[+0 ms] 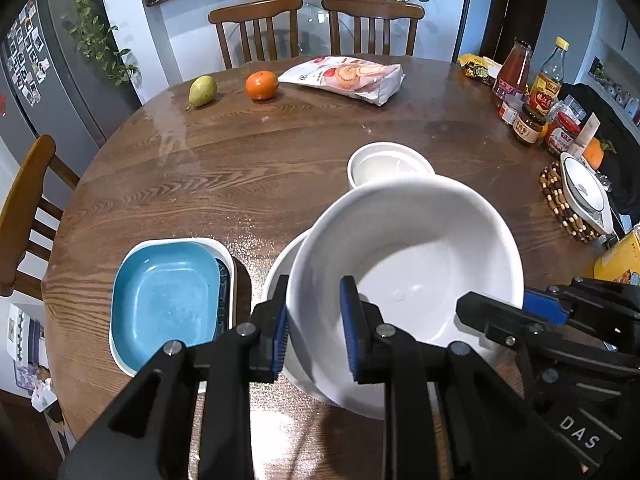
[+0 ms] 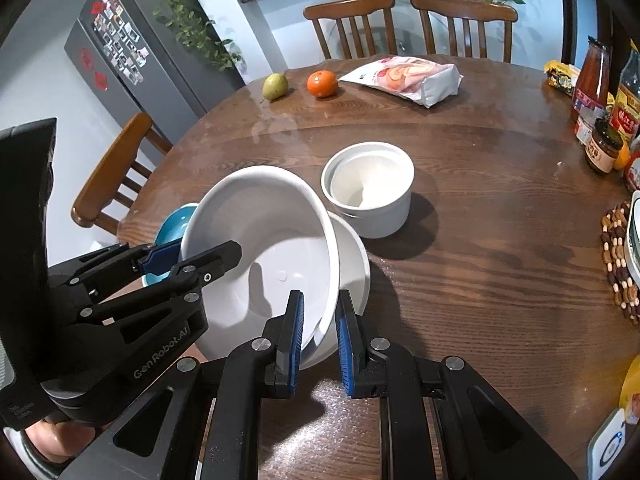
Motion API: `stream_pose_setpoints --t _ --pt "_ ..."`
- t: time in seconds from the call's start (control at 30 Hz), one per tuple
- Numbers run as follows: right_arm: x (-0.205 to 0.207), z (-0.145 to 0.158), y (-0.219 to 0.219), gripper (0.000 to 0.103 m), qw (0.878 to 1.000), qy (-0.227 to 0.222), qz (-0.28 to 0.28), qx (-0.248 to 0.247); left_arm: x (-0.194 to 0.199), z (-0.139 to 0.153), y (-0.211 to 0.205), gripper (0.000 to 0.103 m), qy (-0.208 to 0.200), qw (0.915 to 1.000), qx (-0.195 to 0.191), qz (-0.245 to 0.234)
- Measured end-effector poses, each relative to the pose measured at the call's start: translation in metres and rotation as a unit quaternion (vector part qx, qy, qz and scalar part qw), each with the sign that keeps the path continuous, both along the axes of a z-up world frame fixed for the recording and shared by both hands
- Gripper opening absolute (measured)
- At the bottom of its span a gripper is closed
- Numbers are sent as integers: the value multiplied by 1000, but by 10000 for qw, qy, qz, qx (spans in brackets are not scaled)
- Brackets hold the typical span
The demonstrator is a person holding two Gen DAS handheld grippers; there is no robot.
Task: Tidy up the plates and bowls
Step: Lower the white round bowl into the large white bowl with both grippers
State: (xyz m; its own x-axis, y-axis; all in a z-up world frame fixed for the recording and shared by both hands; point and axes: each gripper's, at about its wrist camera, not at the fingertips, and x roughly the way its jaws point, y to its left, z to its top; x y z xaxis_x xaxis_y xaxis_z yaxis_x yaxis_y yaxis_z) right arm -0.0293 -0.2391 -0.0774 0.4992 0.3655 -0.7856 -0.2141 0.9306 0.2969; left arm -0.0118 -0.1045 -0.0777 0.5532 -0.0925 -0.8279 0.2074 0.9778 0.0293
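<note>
White bowl (image 1: 412, 280) is tilted, held off the wooden table (image 1: 248, 168) by both tools at once. Left gripper (image 1: 314, 336) is clamped on its near-left rim, one blue pad inside, one outside. Right gripper (image 2: 320, 340) pinches the near-right rim the same way. It sits partly in/over a second white bowl (image 2: 354, 264) directly under it; can't tell if they touch.

Just ahead of the right gripper: stacked small white bowls (image 2: 370, 188). Left of the left gripper: blue rectangular dish (image 1: 166, 300) nested in a white one.

Readable text: "GenRobot.AI" on the left gripper body, seen from the right wrist; "DAS" on the right gripper body, seen from the left wrist. Labels on the sauce bottles (image 1: 546, 80) far right are too small to read.

Far ahead: pear (image 1: 203, 91), orange (image 1: 262, 85), snack bag (image 1: 348, 78).
</note>
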Motion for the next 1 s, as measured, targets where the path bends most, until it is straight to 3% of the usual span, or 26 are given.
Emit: stream_pose_setpoints --t 1.0 --pt "18 -20 7 18 9994 329 -87 -92 14 -21 2 21 368 9993 -9 -63"
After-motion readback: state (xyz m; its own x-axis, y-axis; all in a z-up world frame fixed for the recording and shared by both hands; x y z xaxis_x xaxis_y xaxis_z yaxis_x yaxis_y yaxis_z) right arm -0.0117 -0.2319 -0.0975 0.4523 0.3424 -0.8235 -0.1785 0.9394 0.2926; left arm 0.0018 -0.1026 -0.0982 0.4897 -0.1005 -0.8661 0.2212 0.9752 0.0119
